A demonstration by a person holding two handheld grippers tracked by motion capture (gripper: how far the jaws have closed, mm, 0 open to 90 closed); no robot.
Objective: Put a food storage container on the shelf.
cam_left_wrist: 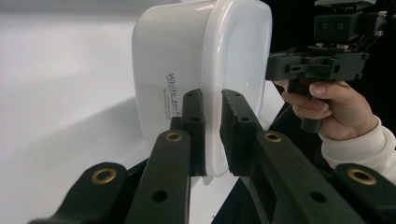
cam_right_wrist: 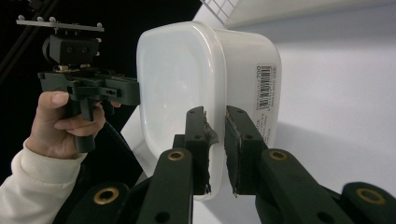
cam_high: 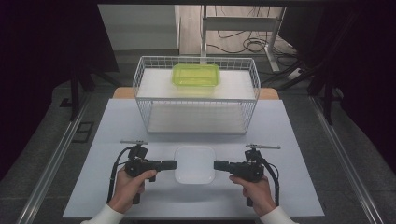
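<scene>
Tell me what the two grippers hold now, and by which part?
Both hold the white container by its rim: left gripper on one side, right gripper on the opposite.

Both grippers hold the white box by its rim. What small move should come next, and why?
Probably lift the white plastic lidded box straight up, both hands level. The left gripper and right gripper already clamp opposite rims, and the white wire basket stands just beyond, so height seems needed first.
</scene>
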